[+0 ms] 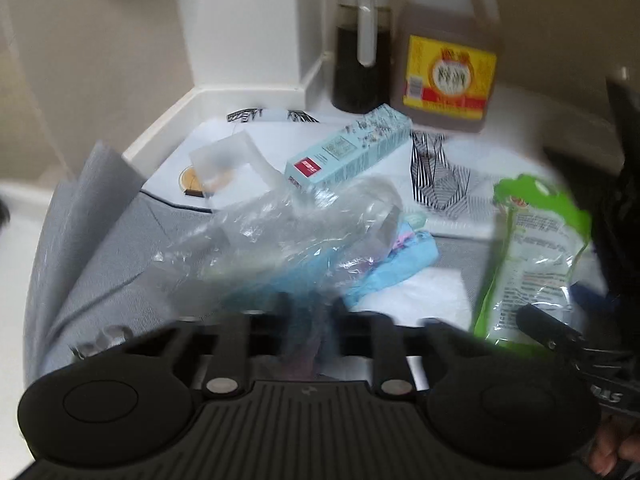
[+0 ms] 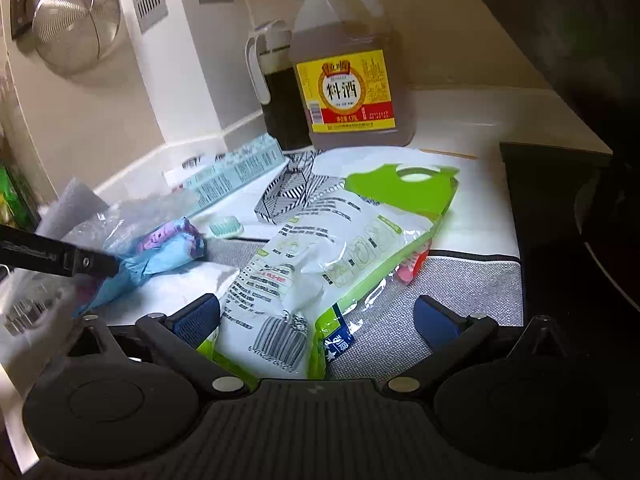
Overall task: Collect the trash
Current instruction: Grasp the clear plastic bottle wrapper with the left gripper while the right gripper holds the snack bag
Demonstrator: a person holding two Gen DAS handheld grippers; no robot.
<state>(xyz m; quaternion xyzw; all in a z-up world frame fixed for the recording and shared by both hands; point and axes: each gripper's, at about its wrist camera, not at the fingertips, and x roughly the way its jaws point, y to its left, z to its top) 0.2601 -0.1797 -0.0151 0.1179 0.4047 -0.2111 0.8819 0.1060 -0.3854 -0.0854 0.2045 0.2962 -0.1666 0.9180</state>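
Right wrist view, right gripper (image 2: 316, 316) tilted down, jaws spread astride green-and-white bag (image 2: 320, 252), left gripper (image 2: 114, 266) pinching blue wrapper (image 2: 160, 260), blurred fingertips behind clear plastic (image 1: 288, 220).

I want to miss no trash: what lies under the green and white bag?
Under the green and white bag, a red and pink thing sticks out at its right edge, on the grey mat. The rest of it is covered.
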